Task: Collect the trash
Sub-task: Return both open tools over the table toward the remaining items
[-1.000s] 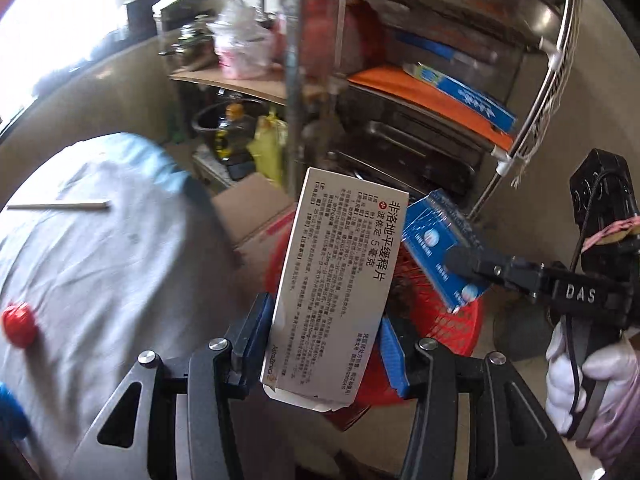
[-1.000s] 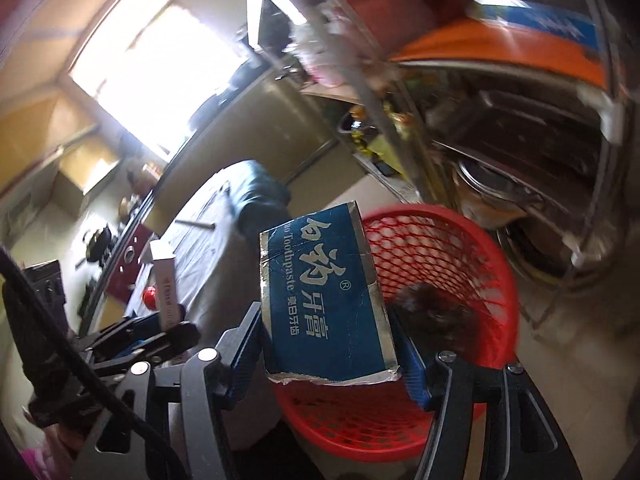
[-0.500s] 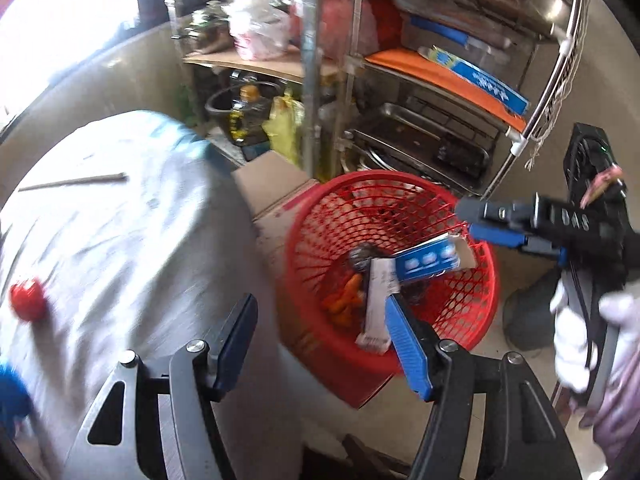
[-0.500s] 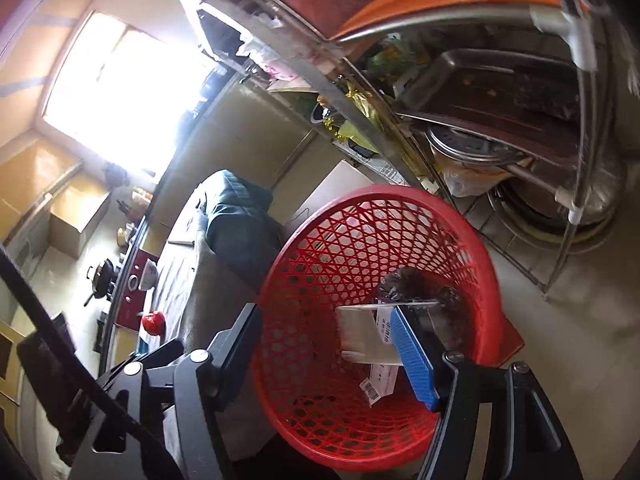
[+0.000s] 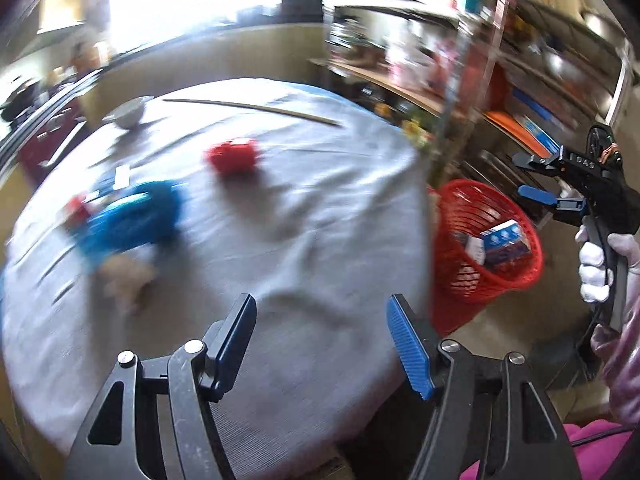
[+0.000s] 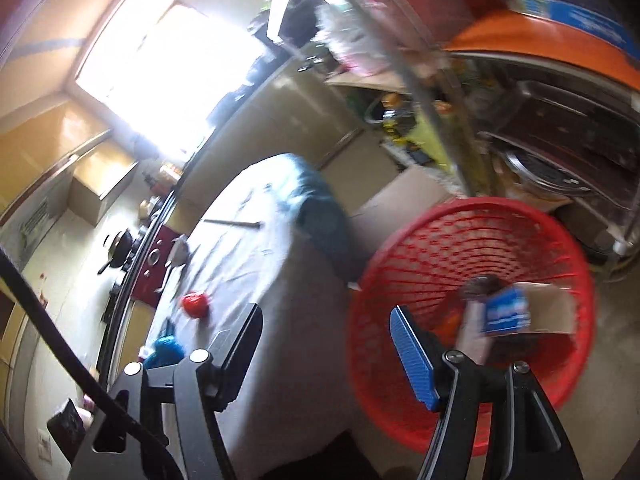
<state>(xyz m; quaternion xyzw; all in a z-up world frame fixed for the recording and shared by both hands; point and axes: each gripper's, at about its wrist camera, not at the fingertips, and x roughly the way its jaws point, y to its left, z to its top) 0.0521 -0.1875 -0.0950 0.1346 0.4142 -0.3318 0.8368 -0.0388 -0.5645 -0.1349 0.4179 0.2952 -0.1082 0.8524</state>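
While both the left gripper [image 5: 320,344] and right gripper [image 6: 326,350] gape empty, red crumpled wrapper [image 5: 232,155], bench [image 5: 320,220] eleven o'clock: likely light, soft, crushable; pinch across its middle.

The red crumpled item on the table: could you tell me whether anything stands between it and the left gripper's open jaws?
Nothing visible does. Only bare grey cloth lies between the left gripper and the red crumpled item; the blue item sits off to the side.

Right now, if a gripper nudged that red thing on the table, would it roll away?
The red object looks rounded, so it might roll a little. It seems small and probably light. The wrinkled cloth may slow it. Blur hides what it is.
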